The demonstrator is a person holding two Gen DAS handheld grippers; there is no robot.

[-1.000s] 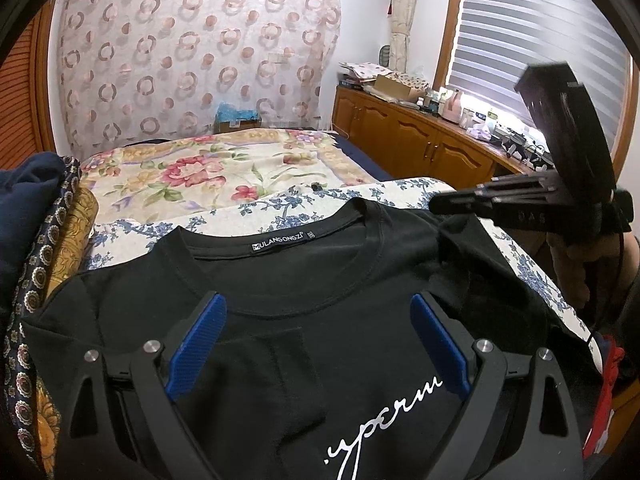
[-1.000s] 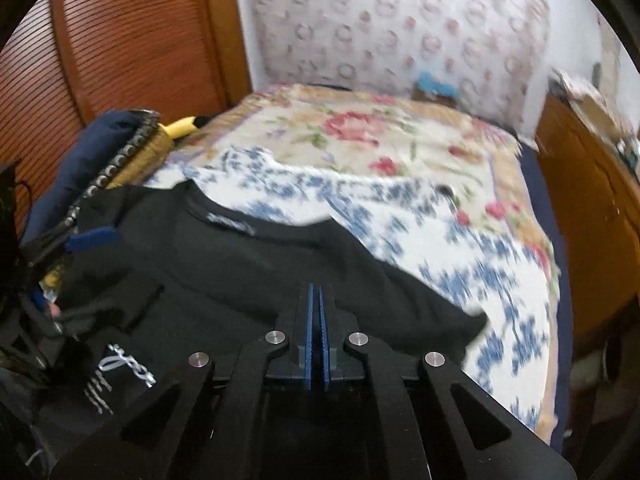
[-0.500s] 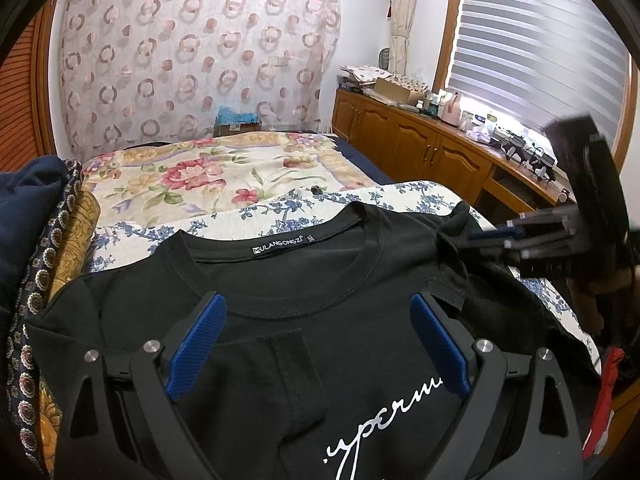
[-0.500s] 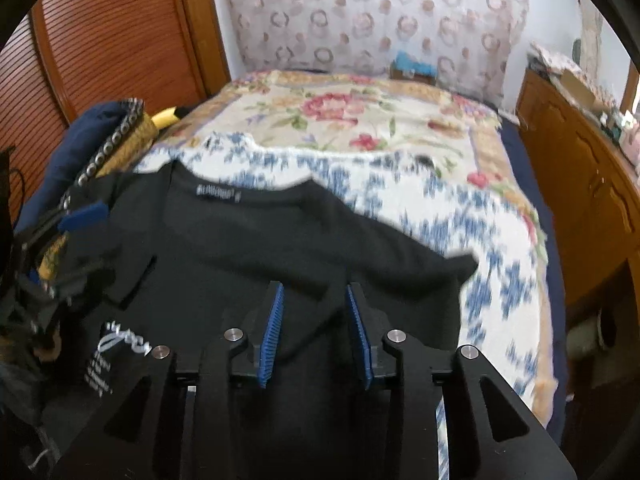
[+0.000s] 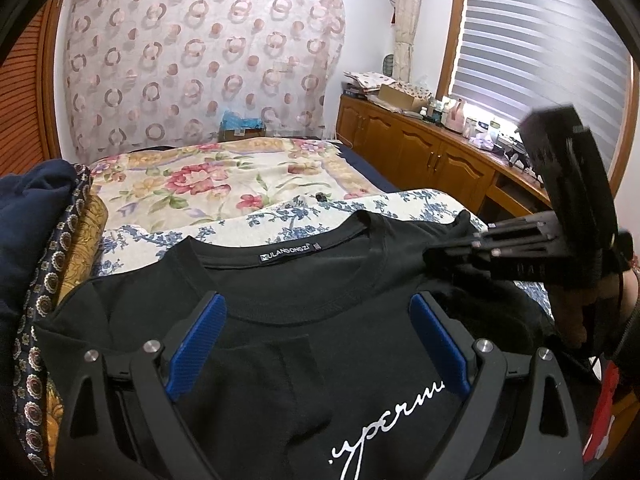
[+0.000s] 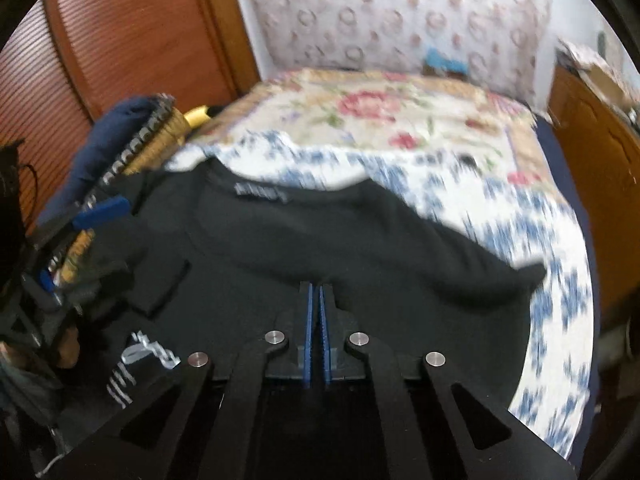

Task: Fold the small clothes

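A black T-shirt (image 5: 304, 276) with white script lies collar-away on a blue-flowered cloth on the bed; it also shows in the right wrist view (image 6: 320, 236). Its left sleeve is folded in over the chest. My left gripper (image 5: 316, 312) is open, its blue pads spread wide just above the shirt's chest. My right gripper (image 6: 316, 304) has its blue pads together over the shirt's right side; in the left wrist view its tips (image 5: 436, 256) sit at the right shoulder fabric. Whether cloth is pinched between them is not visible.
A pile of navy and gold patterned clothes (image 5: 36, 240) lies at the left of the shirt. A floral quilt (image 5: 224, 184) covers the bed beyond. Wooden cabinets (image 5: 420, 156) with clutter line the right wall. A wooden slatted door (image 6: 112, 40) stands at the left.
My right gripper opened half a second ago and has now shut again at the shirt's right shoulder and sleeve area. My left gripper has stayed open and still.
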